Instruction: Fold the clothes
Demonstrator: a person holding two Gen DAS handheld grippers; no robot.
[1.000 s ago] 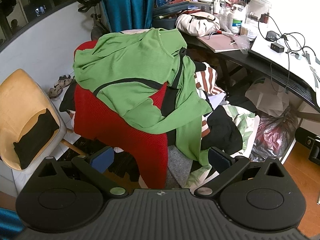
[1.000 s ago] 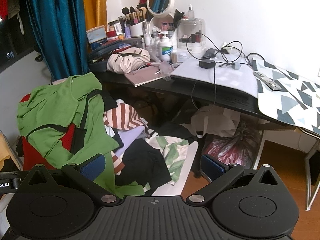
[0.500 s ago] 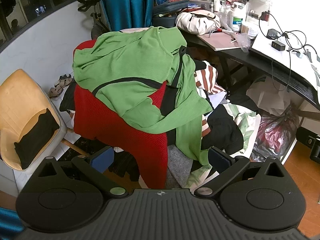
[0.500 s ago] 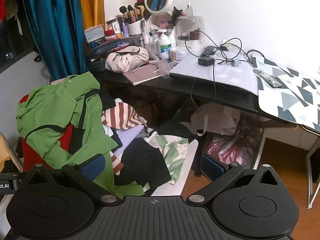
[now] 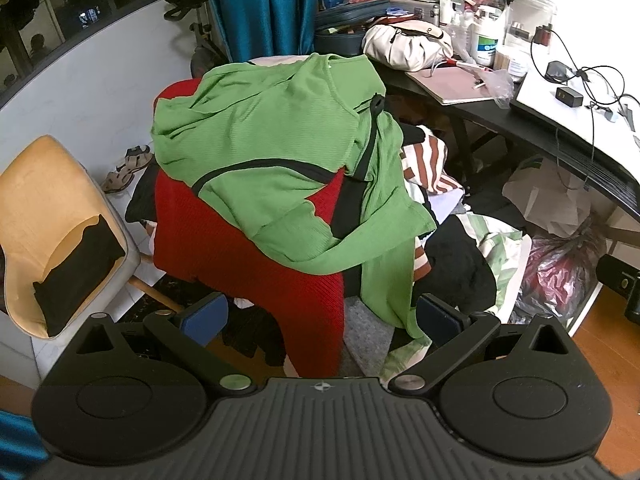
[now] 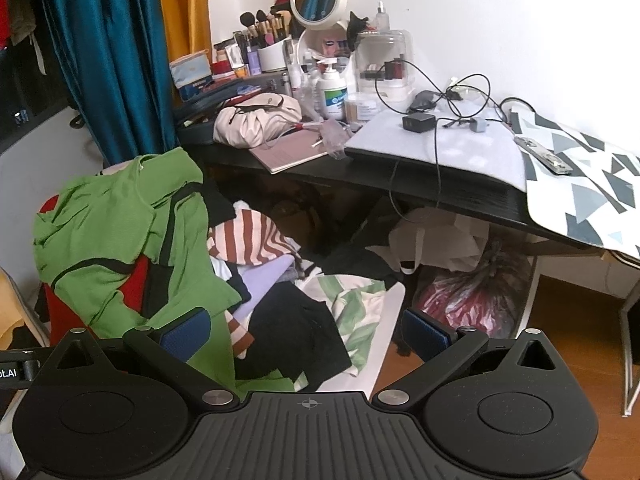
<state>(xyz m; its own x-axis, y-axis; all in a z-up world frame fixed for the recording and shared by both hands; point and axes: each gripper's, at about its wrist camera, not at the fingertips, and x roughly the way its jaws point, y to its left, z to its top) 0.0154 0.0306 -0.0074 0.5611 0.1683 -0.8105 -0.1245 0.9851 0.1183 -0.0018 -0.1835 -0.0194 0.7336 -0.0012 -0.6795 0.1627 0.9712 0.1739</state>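
Observation:
A green top (image 5: 280, 148) with black trim is draped over a red garment (image 5: 248, 264) on top of a tall heap. My left gripper (image 5: 320, 316) hangs open in front of the heap's lower edge, holding nothing. In the right wrist view the same green top (image 6: 116, 224) lies at the left, beside a striped brown-and-white garment (image 6: 256, 240), a black garment (image 6: 296, 332) and a green-and-white leaf-print cloth (image 6: 356, 304). My right gripper (image 6: 308, 332) is open above these floor clothes, with nothing between its fingers.
A black desk (image 6: 400, 176) crowded with cosmetics, a beige bag (image 6: 256, 124), a notebook and cables runs across the back right. A yellow chair (image 5: 44, 216) stands at the left. Blue curtain (image 6: 108, 56) behind. A red plastic bag (image 6: 472, 300) sits under the desk.
Both views have shifted only slightly; the desk items sit a little higher in the frames. Both grippers stay open and the clothes have not moved.

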